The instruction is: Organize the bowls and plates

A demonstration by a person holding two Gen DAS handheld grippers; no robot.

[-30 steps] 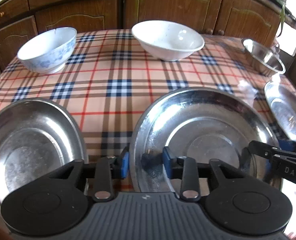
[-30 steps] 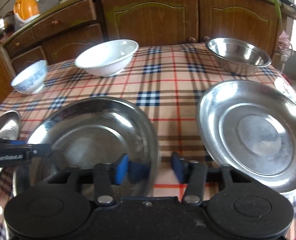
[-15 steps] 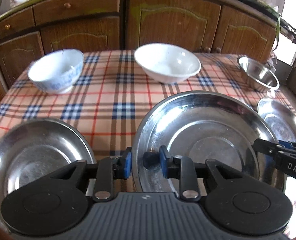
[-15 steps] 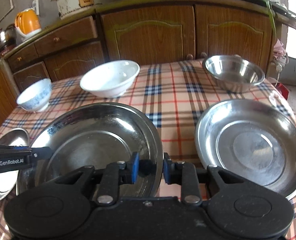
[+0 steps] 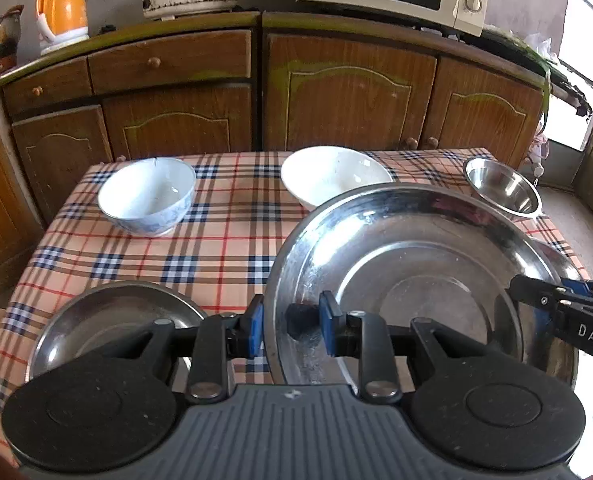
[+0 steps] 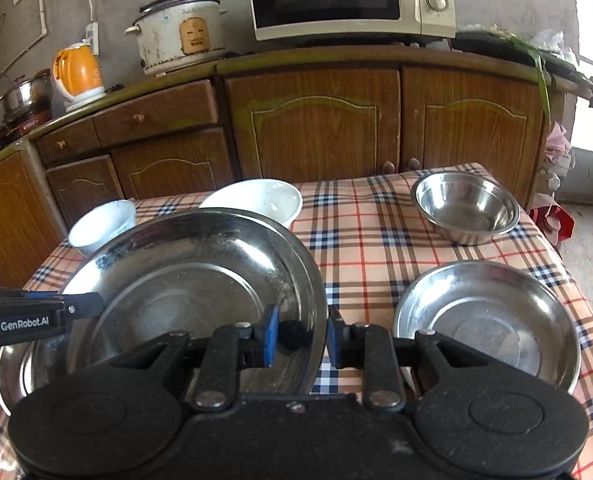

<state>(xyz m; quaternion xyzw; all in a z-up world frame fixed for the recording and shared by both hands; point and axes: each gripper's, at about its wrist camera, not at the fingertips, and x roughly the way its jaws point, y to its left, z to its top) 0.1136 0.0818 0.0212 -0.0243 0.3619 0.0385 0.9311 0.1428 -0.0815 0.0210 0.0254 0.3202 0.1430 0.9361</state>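
A large steel plate [image 5: 416, 264] [image 6: 184, 280] hangs tilted above the checked tablecloth, gripped on both sides. My left gripper [image 5: 292, 326] is shut on its near-left rim, and it shows as a black arm [image 6: 56, 312] in the right wrist view. On the plate's right rim my right gripper [image 6: 302, 334] is shut, visible too at the plate's far right edge [image 5: 556, 304]. Two more steel plates lie on the table, one at the left [image 5: 112, 320] and one at the right [image 6: 488, 320].
Along the table's far side stand a blue-patterned bowl [image 5: 148, 196], a white bowl [image 5: 336, 176] and a steel bowl [image 6: 466, 208]. Wooden cabinets [image 6: 316, 128] rise behind the table, with a microwave, rice cooker and orange kettle on the counter.
The right gripper closed onto the plate's rim. Both grippers then rose together, lifting the large steel plate off the tablecloth and tilting the view upward.
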